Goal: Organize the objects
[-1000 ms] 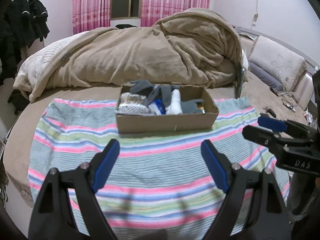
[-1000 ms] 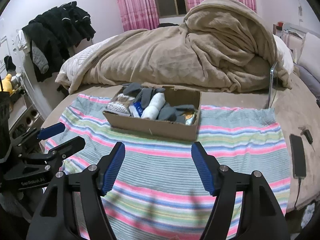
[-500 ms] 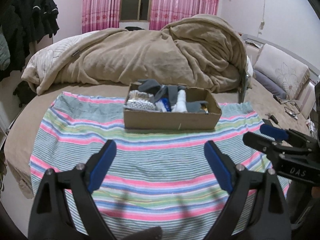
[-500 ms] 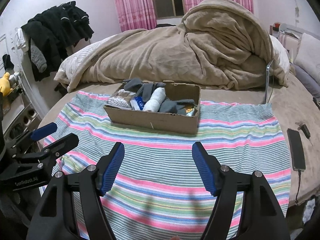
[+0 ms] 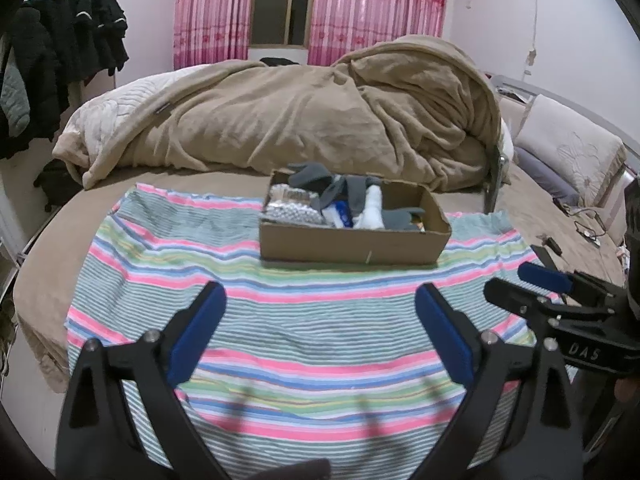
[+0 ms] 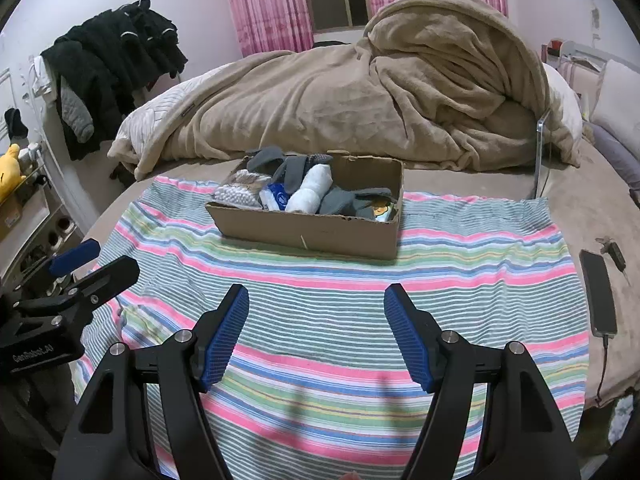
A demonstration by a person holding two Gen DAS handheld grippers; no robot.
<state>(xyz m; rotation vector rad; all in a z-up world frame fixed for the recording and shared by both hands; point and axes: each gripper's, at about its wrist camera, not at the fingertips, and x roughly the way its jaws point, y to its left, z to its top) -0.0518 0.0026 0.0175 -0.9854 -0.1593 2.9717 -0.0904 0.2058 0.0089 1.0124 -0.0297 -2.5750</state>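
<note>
A cardboard box (image 5: pixel 352 245) (image 6: pixel 308 234) stands on a striped cloth (image 5: pixel 288 320) (image 6: pixel 460 276) on the bed. It holds grey socks (image 5: pixel 316 178) (image 6: pixel 264 160), a white rolled sock (image 5: pixel 370 210) (image 6: pixel 310 190), a blue-white item (image 6: pixel 278 196) and a patterned bundle (image 5: pixel 290 210). My left gripper (image 5: pixel 320 312) is open and empty above the near cloth. My right gripper (image 6: pixel 316 312) is open and empty, also short of the box. Each gripper shows at the edge of the other's view.
A heaped tan blanket (image 5: pixel 320 120) lies behind the box. A phone (image 6: pixel 598 298) with a cable and a small dark item (image 6: pixel 612 250) lie right of the cloth. Dark clothes (image 6: pixel 116 64) hang at the left wall. Pillows (image 5: pixel 568 160) are at the far right.
Both grippers have tilted up and drawn back a little, so the box sits farther off in both views. Both stay open and empty.
</note>
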